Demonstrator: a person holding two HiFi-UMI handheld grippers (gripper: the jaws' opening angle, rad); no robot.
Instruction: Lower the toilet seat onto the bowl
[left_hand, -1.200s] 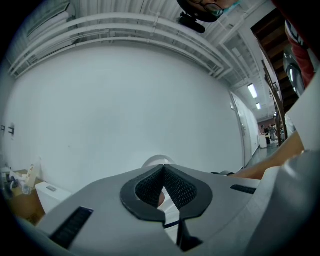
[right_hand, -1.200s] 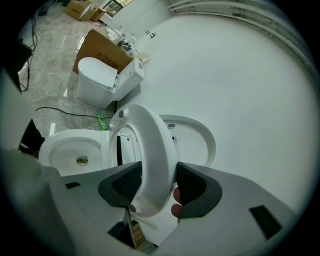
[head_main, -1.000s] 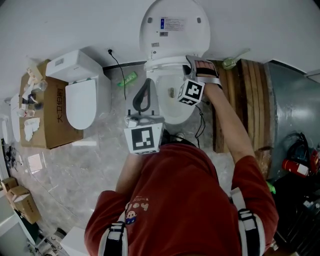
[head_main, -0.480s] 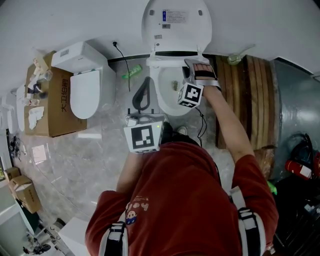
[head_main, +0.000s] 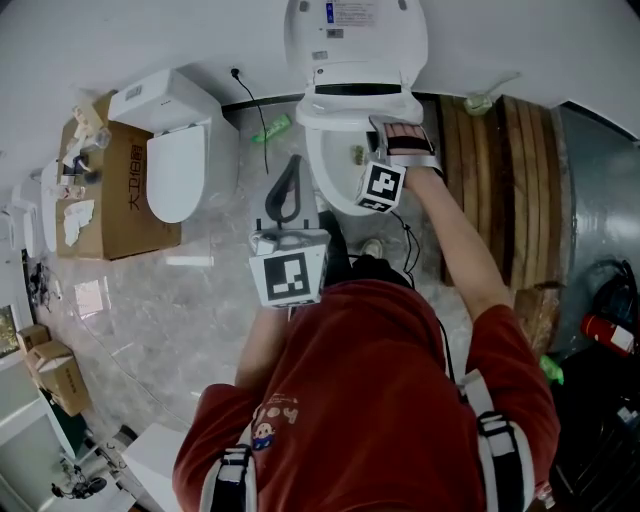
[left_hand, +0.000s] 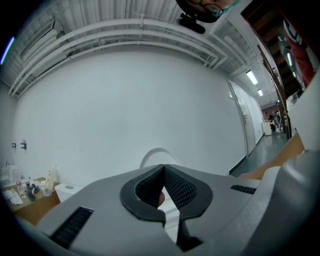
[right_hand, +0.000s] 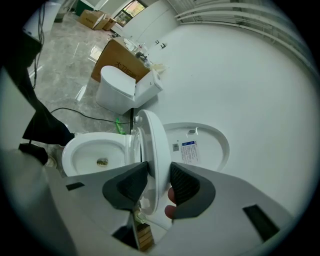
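Observation:
The white toilet stands against the wall with its lid (head_main: 355, 35) upright. Its seat (right_hand: 152, 145) is tilted partway between the lid and the bowl (right_hand: 95, 150). My right gripper (right_hand: 159, 172) is shut on the seat's right rim, one jaw on each face. In the head view its marker cube (head_main: 380, 185) hangs over the bowl (head_main: 330, 175), with the gloved hand behind it. My left gripper (left_hand: 163, 168) is shut with nothing in it and points at the bare wall. It hovers left of the bowl, over the floor.
A second toilet (head_main: 175, 160) and a cardboard box (head_main: 115, 200) with clutter on top stand to the left. A black cable (head_main: 262, 120) and a green item (head_main: 276, 128) lie on the floor between the two toilets. Wooden planks (head_main: 495, 190) lie right of the bowl.
The seat has swung away from the upright lid and down toward the bowl, with my right gripper still on it. The left gripper has hardly moved.

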